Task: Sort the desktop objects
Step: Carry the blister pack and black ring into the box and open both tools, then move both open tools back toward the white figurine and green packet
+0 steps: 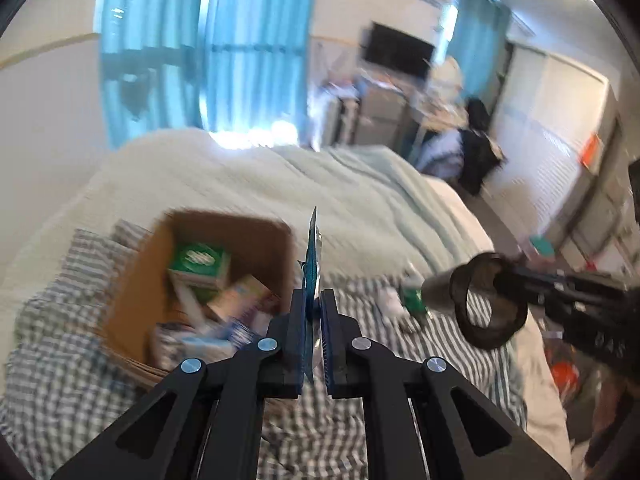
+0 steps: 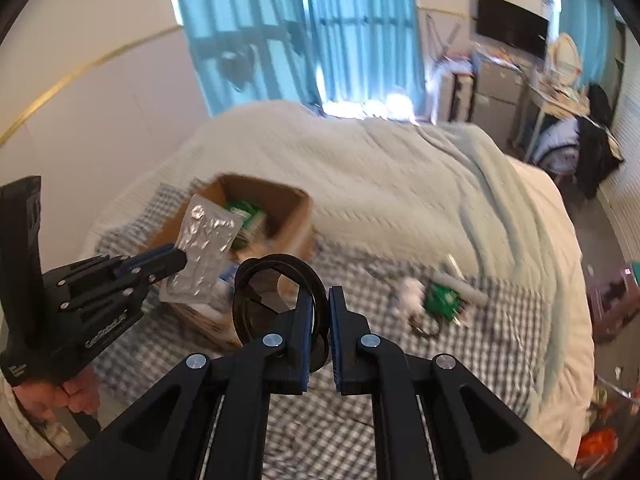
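Observation:
My left gripper (image 1: 316, 298) is shut on a flat blister pack (image 1: 313, 248), seen edge-on with a blue face and silver foil back. In the right wrist view the same pack (image 2: 206, 248) hangs in front of the open cardboard box (image 2: 298, 204), with the left gripper (image 2: 180, 260) held in a person's hand. My right gripper (image 2: 320, 300) is shut on the rim of a dark see-through cup (image 2: 276, 300). In the left wrist view the cup (image 1: 486, 304) and the right gripper (image 1: 510, 280) hover to the right of the box (image 1: 132, 292), above the checked cloth.
The box holds several medicine cartons, one of them green and white (image 1: 198, 264). A green packet (image 2: 440, 300), a white lump (image 2: 408, 292) and a pale tube (image 2: 460, 284) lie on the checked cloth (image 2: 500, 320). A pale quilt (image 2: 380, 168) covers the bed behind.

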The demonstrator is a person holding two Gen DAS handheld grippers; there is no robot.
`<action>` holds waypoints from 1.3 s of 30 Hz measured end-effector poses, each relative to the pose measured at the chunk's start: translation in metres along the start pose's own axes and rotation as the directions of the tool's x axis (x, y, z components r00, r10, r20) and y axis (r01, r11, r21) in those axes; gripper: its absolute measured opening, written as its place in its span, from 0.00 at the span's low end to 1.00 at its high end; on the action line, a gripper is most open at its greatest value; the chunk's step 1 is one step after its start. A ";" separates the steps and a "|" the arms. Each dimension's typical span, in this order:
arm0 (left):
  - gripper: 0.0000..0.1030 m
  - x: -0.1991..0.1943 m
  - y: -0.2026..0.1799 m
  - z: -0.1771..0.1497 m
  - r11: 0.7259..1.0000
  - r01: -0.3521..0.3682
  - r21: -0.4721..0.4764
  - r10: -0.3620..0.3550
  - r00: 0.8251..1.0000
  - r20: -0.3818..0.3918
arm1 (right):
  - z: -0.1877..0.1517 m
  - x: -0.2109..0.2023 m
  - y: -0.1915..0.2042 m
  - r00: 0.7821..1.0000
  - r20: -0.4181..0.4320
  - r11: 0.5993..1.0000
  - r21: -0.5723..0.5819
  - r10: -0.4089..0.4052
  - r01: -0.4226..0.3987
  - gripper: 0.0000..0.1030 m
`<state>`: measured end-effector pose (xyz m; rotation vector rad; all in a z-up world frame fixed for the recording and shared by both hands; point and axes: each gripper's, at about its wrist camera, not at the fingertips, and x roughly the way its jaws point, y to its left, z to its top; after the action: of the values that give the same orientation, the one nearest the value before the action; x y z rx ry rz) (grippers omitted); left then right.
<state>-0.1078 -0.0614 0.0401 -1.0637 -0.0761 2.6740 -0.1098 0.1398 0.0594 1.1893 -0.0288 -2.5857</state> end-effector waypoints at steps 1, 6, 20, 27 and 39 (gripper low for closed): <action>0.07 -0.003 0.003 0.004 1.000 -0.016 -0.006 0.016 1.000 0.011 | 0.009 0.001 0.010 1.000 0.008 1.000 0.010 0.021 -0.021 0.07; 0.07 0.002 0.040 0.005 0.992 -0.105 -0.073 0.106 0.994 0.017 | 0.033 0.035 0.053 0.999 0.002 0.999 0.003 0.038 -0.038 0.07; 0.08 0.070 0.119 -0.019 0.967 -0.218 -0.135 0.209 0.975 -0.076 | 0.032 0.155 0.078 0.978 -0.113 0.984 0.052 0.177 -0.172 0.14; 0.76 0.064 0.116 -0.019 0.948 -0.285 -0.140 0.280 0.958 -0.053 | 0.038 0.139 0.055 0.991 -0.044 0.992 0.035 0.125 -0.124 0.41; 0.89 0.048 0.026 -0.044 0.983 -0.184 -0.017 0.181 0.977 -0.115 | -0.030 0.059 -0.115 0.985 -0.057 0.962 0.211 -0.163 0.171 0.42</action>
<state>-0.1169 -0.0758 -0.0274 -1.2871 0.0072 2.7736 -0.1531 0.2372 -0.0204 1.3718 -0.2146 -2.7614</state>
